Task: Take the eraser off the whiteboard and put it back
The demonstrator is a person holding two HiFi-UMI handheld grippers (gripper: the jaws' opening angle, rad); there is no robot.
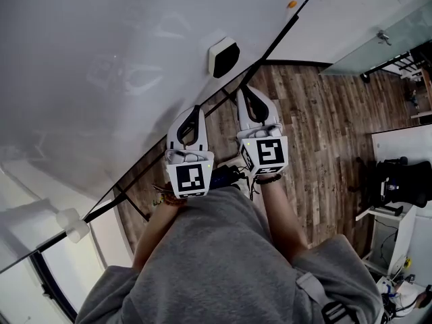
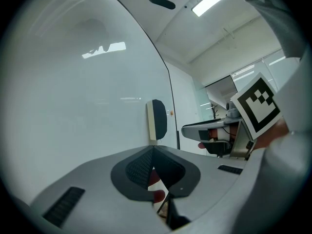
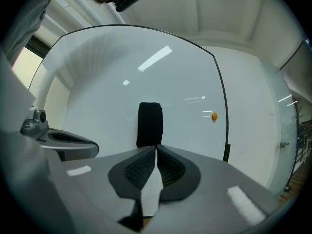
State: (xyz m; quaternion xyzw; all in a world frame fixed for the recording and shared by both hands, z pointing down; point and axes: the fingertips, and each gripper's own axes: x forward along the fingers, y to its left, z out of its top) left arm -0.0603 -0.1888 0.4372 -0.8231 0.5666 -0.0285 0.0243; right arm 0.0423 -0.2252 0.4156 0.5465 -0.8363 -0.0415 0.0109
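Note:
The eraser (image 1: 223,56), cream-bodied with a black felt face, clings to the whiteboard (image 1: 101,66). In the left gripper view the eraser (image 2: 157,120) shows edge-on ahead of the jaws; in the right gripper view the eraser (image 3: 149,124) stands upright just beyond the tips. My right gripper (image 1: 241,92) points at the board a little short of the eraser, shut with nothing between its pads (image 3: 156,149). Beside it, my left gripper (image 1: 196,108) is also shut and empty (image 2: 153,149), its tips near the board's lower edge.
A small orange magnet (image 1: 291,4) sits on the board to the right of the eraser. The board's black frame edge (image 1: 283,36) runs along the wooden floor (image 1: 324,127). A white desk and a black chair (image 1: 398,181) stand at the far right.

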